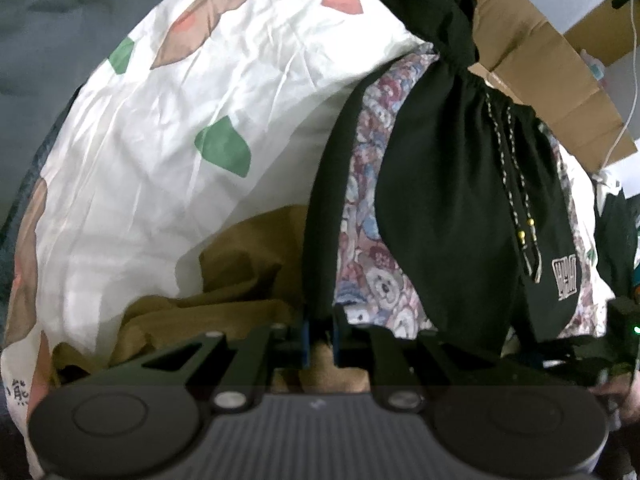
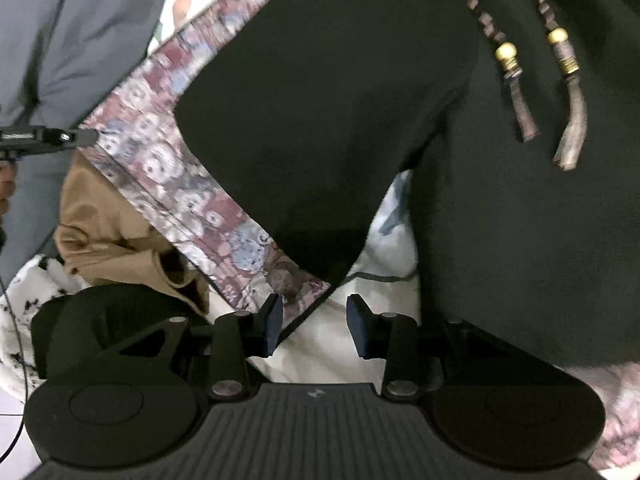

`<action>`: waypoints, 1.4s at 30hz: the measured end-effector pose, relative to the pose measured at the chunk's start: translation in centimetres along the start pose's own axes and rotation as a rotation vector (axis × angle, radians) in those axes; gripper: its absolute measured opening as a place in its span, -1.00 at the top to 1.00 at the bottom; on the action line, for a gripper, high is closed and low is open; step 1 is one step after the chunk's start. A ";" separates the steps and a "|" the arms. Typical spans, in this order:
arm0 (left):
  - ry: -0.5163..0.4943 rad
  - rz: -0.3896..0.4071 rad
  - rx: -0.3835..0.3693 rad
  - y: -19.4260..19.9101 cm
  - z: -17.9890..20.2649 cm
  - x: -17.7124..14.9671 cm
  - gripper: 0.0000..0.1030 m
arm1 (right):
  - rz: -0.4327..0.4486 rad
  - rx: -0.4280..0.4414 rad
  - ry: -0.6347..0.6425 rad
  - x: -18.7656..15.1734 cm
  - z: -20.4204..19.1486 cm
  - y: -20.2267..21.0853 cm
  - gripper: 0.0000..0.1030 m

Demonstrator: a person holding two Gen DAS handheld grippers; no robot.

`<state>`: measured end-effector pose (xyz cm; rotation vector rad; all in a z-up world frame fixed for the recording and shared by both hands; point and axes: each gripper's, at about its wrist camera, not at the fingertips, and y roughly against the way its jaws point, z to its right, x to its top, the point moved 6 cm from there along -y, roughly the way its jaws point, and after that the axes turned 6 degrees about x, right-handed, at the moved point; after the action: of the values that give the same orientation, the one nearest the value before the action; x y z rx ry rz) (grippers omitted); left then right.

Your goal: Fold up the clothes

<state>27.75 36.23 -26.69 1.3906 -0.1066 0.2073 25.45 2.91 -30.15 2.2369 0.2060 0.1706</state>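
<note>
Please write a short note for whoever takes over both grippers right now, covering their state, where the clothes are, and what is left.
Left gripper: shut on a hanging edge of the black shorts.
Right gripper: open, holding nothing, over the corner of the patterned cloth.
The shorts lie partly folded on the patterned cloth, drawstrings on top. A brown garment lies bunched beside them.
Left: finish folding the shorts; the brown garment is unfolded.

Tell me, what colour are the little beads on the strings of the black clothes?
The beads are gold, clearest in the right wrist view.
</note>
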 end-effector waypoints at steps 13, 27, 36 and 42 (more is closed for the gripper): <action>0.005 -0.008 -0.019 0.6 -0.6 -0.3 0.80 | -0.053 0.045 0.111 -0.2 -0.1 -1.4 0.92; 0.031 -0.005 0.120 1.3 -0.2 0.6 0.11 | -0.005 -0.016 0.120 -0.6 2.1 0.7 0.11; -0.024 0.081 0.099 3.0 4.5 4.0 -0.07 | 0.170 -0.079 0.088 -0.7 6.1 8.9 0.10; -0.057 0.109 0.083 1.9 8.7 6.2 -0.09 | 0.278 -0.160 0.037 -0.5 10.4 14.0 0.10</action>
<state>33.77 28.46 -22.07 1.4750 -0.2233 0.2654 28.19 -13.70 -25.66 2.0960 -0.0978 0.3660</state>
